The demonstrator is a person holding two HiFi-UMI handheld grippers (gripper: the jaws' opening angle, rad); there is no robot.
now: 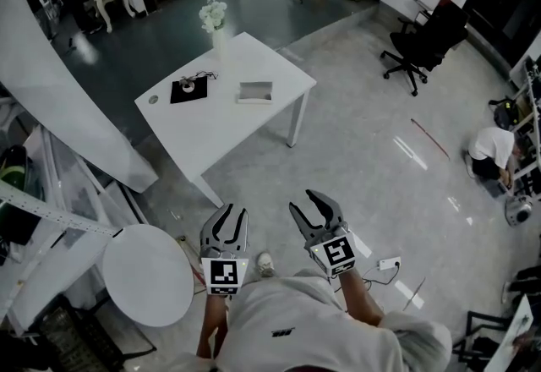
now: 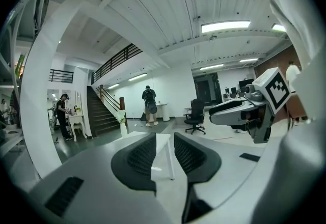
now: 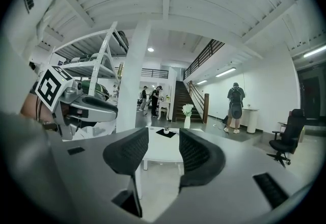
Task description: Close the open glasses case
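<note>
The open glasses case (image 1: 254,92) lies on the white table (image 1: 279,74), a pale grey tray-like shape near the table's right side. Left of it sits a black mat (image 1: 188,90) with a small object on it; the mat (image 3: 166,133) shows far off between the jaws in the right gripper view. Both grippers hang over the floor, well short of the table. My left gripper (image 1: 226,223) (image 2: 165,149) is open with a narrow gap and nothing in it. My right gripper (image 1: 316,210) (image 3: 163,147) is open wider, also holding nothing.
A vase of white flowers (image 1: 214,18) stands at the table's far corner. A round white table (image 1: 148,275) is at lower left beside a slanted white beam (image 1: 76,108) and shelving. A black office chair (image 1: 425,45), a crouching person (image 1: 490,150) and a floor socket (image 1: 389,263) are to the right.
</note>
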